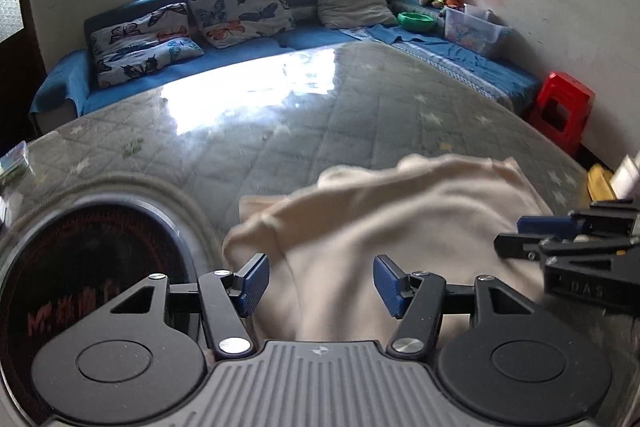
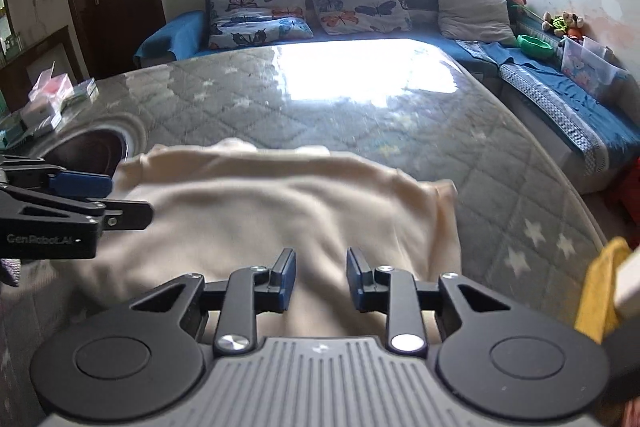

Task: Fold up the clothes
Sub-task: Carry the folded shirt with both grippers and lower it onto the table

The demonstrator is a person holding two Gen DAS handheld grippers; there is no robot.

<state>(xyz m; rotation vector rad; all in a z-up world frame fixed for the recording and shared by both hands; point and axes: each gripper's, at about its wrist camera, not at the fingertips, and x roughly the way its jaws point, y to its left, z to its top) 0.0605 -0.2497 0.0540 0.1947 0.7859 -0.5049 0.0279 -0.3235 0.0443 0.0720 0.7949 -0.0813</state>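
Note:
A cream garment (image 1: 384, 219) lies rumpled and partly folded on the glass-topped table, near its front edge; it also shows in the right wrist view (image 2: 272, 203). My left gripper (image 1: 320, 285) is open and empty, hovering over the garment's near left part. My right gripper (image 2: 320, 279) is open with a narrower gap, empty, above the garment's near edge. Each gripper shows in the other's view: the right gripper (image 1: 568, 247) at the garment's right side, the left gripper (image 2: 80, 207) at its left side.
The table (image 2: 360, 115) has a quilted star-pattern cover under glass. A round inset cooktop (image 1: 88, 291) sits at front left. Small boxes (image 2: 48, 103) lie at the table's left edge. A blue sofa (image 1: 248, 43) with cushions stands behind, a red stool (image 1: 560, 107) at right.

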